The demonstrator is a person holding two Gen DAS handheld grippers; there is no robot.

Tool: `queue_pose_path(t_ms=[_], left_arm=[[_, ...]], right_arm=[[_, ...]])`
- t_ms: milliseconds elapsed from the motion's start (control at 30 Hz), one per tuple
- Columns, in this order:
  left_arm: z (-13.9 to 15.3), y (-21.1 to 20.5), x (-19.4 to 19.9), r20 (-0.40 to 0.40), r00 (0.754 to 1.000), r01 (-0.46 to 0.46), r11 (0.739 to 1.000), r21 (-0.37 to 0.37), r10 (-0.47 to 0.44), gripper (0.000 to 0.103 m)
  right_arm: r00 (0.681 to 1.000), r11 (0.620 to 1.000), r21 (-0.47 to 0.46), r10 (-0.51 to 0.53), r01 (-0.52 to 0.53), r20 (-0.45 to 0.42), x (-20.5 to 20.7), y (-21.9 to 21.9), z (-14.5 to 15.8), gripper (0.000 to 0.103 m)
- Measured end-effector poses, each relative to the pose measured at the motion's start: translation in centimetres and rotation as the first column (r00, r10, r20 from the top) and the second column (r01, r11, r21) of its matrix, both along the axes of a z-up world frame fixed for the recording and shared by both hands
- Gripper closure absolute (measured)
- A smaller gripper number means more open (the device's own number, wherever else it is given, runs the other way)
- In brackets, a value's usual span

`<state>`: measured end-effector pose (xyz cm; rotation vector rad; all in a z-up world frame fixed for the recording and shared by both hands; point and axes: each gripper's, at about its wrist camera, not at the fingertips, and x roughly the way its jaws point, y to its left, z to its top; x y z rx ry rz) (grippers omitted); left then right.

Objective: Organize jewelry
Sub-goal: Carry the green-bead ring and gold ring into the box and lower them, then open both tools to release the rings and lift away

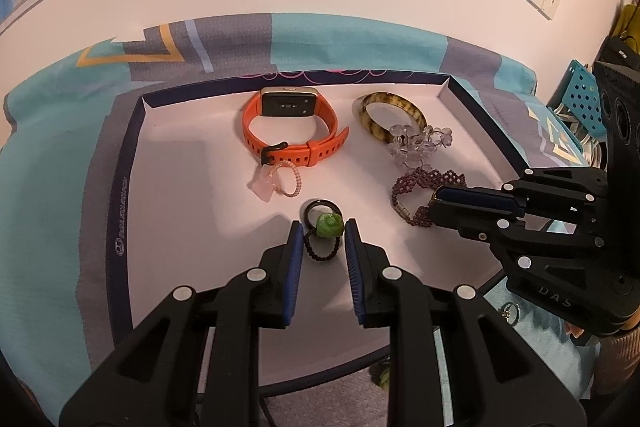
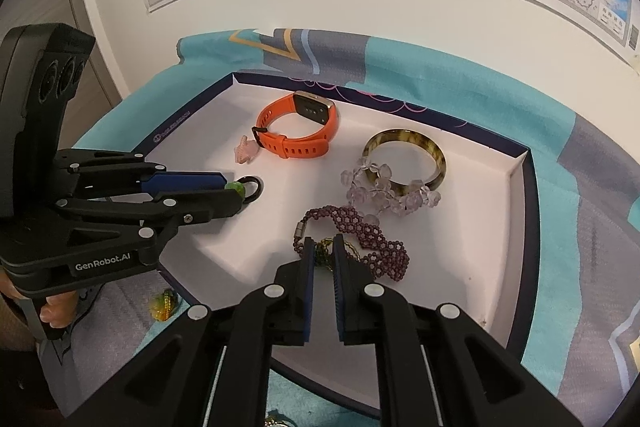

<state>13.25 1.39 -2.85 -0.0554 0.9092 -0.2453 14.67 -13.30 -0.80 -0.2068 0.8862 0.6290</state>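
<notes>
My left gripper (image 1: 320, 235) stands open astride the green bead cord (image 1: 325, 227), lower centre. My right gripper (image 2: 322, 247) is nearly closed, pinching a green strand (image 2: 322, 254) beside the purple bracelet (image 2: 360, 235) in the tray (image 2: 516, 187).

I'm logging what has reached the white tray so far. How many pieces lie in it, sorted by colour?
Orange: 1, the watch
Brown-yellow: 1, the bangle
Clear: 1, the crystal bracelet
Purple: 1, the beaded bracelet
Pink: 1, the bracelet with charm
Black with green: 1, the cord with bead
Green-yellow: 1, the beaded piece
Total: 7
</notes>
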Motion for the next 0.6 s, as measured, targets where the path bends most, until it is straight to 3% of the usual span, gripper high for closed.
queue_pose_path(t_ms=[133,200,367,600], left_arm=[[0.2,0.1,-0.1,0.006,1.000,-0.004,1.000,0.001,0.004,0.081],[0.4,0.1,-0.3,0.019,1.000,-0.010,1.000,0.003,0.010,0.075],[1.6,0.8,-2.0,0.070,0.997,-0.022,1.000,0.015,0.021,0.069],[3.0,1.1,-6.9,0.142,0.988,0.050,0.998,0.030,-0.053,0.064]], right_arm=[[1.000,1.000,0.011,-0.009,0.009,0.004,0.0,-0.4,0.1,0.094],[1.000,1.000,0.020,-0.013,0.013,0.007,0.0,-0.7,0.3,0.093],[0.999,0.998,0.053,-0.028,0.026,0.030,-0.7,-1.6,1.3,0.081],[0.999,0.995,0.103,-0.017,0.013,0.040,-3.2,-2.9,2.7,0.077]])
